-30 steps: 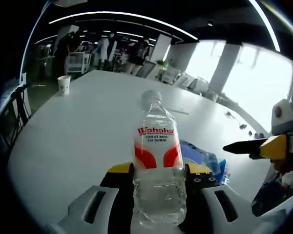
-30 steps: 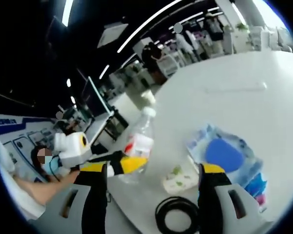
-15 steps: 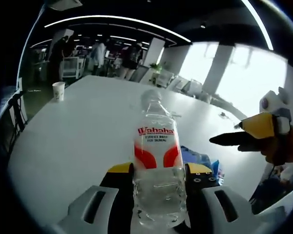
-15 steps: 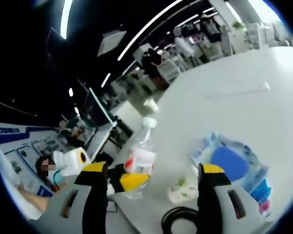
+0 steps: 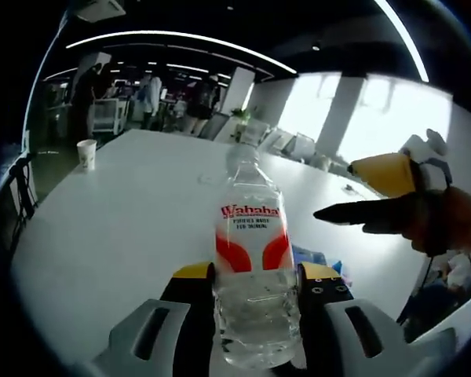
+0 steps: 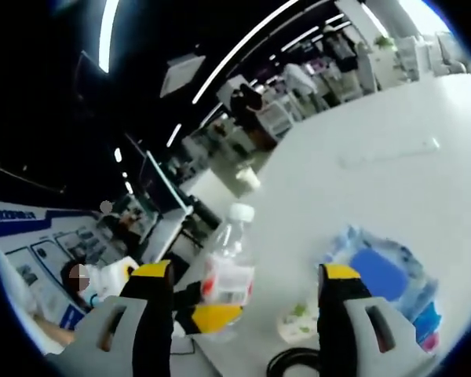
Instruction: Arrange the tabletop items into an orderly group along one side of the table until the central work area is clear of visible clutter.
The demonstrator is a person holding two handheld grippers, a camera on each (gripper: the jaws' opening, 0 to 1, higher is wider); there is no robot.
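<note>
Left gripper: our left gripper [image 5: 255, 294] has its jaws clamped on the water bottle [image 5: 252, 259], one yellow-tipped jaw on each side of the lower body.
Right gripper: our right gripper [image 6: 250, 302] has its jaws wide apart with nothing between them.
Bottle: upright in the left jaws, cap on. In the right gripper view it [image 6: 226, 271] looks to be held above the near edge of the desk [image 5: 118, 212], but we cannot tell whether its base touches the surface.
Progress: we judge the task early. One item is in hand and not yet set down in any group.
Left to do: a blue-and-clear plastic packet [image 6: 385, 271], a small white packet with a green print [image 6: 300, 320] and a coil of black cable [image 6: 292, 363] lie near one another on the desk's near part. A paper cup [image 5: 86, 154] stands well apart at the far edge.
Left gripper view adds: the cup, the bottle's red label, and the right gripper [image 5: 381, 192] coming in from the right, held in a hand.
Right gripper view adds: the white packet and the cable, and the left gripper's yellow jaw [image 6: 212, 316] against the bottle.
</note>
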